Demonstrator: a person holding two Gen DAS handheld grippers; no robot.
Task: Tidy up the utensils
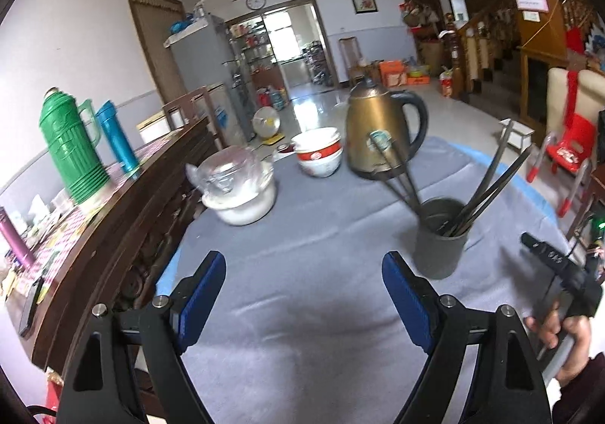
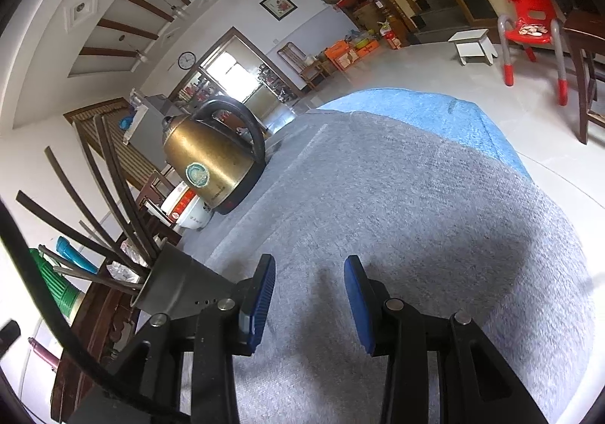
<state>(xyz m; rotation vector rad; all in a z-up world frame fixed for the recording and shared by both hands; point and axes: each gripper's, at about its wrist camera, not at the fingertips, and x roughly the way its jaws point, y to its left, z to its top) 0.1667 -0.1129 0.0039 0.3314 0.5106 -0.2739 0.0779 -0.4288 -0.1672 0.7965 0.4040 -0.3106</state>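
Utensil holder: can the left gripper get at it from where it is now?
Probably yes. The left gripper is open and empty, and only bare grey cloth lies between it and the utensil holder, which stands ahead to its right. The kettle sits farther back.

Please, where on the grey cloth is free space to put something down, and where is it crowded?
Free: the grey cloth between the left gripper and the bowls, and the wide stretch right of the kettle toward the blue edge. Crowded: around the utensil cup, kettle, white bowl and covered bowl.
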